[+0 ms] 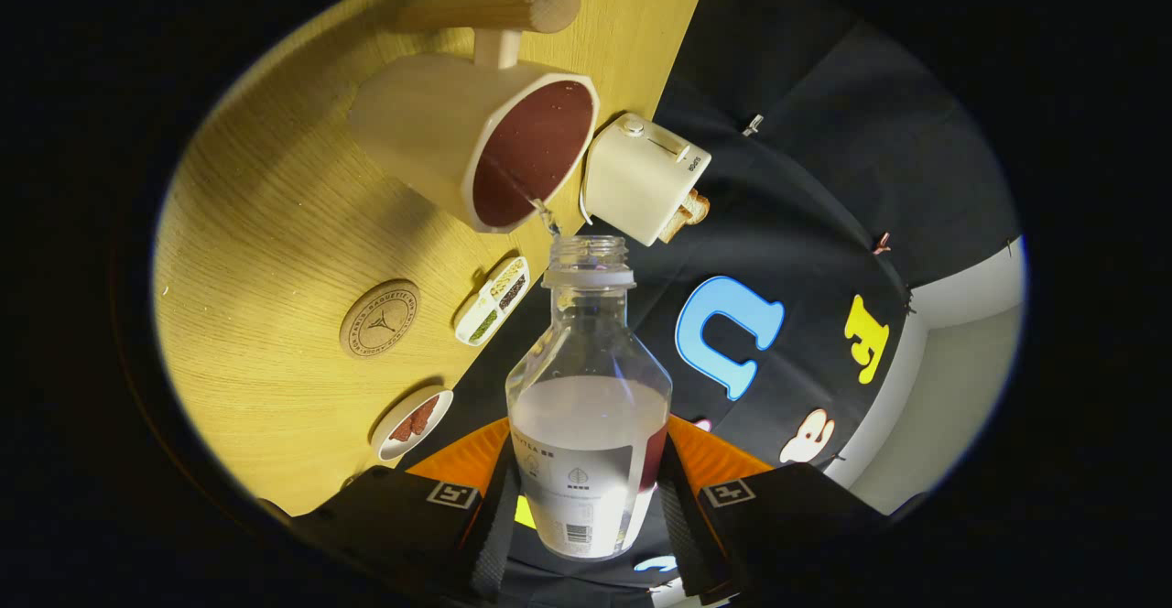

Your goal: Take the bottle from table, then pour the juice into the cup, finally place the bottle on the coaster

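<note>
Fingers of the hand-held gripper (586, 535) are closing on the lower body of the bottle (589, 407), one on each side at the label, so the bottle is clamped between them and tilting toward the cup (476, 146). Thin stream is leaving the open mouth and entering the cup's dark interior at its near rim. Bottle is holding liquid to about half; it looks pale rather than juice-coloured, though the glare makes that uncertain.

Risks, as I judge them: stream is landing right at the rim, so a small wobble could be sending juice onto the desk (275, 223); a steeper tilt could be bringing a gush; a smooth bottle could be slipping in the grip. Coaster (379, 318) is lying on the desk, apart from the cup, with a small toaster (641, 178) just beside the cup.
</note>
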The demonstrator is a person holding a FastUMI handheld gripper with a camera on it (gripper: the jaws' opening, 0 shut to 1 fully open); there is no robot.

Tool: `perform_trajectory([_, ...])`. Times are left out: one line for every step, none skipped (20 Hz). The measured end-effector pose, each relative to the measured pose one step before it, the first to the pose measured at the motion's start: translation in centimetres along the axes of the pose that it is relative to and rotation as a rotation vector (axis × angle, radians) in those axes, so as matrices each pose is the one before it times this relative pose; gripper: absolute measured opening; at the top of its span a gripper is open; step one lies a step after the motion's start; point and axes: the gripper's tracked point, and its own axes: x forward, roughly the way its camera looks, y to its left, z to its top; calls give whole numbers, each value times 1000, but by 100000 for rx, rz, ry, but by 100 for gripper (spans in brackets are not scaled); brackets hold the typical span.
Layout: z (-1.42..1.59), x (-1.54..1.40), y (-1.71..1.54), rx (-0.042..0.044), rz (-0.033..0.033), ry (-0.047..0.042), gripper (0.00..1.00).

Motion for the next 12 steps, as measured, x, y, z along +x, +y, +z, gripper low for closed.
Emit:
perform_trajectory([117,-12,-197,-449,-243,-359,73])
perform_trajectory([80,-66,-73,-687,54,-319,73])
perform_trajectory([168,98,-99,-1151,-171,-349,73])
perform_trajectory([85,-7,-167,-1688,-562,-525,73])
perform_trajectory([211,123,-286,-1875,-1136,-674,73])
perform_trajectory([58,110,-228,-1693,-1132,-475,73])
perform_trajectory([143,115,-63,-1192,-389,-347,73])
perform_trajectory([5,60,-8,-1162,-123,-521,73])
perform_trajectory([80,116,-7,-1459,-99,-260,73])
perform_trajectory([152,71,-75,-2120,-486,-789,73])
perform_trajectory([328,54,-95,-2254,-606,-1095,73])
perform_trajectory([126,-15,-265,-2249,-1105,-1075,73])
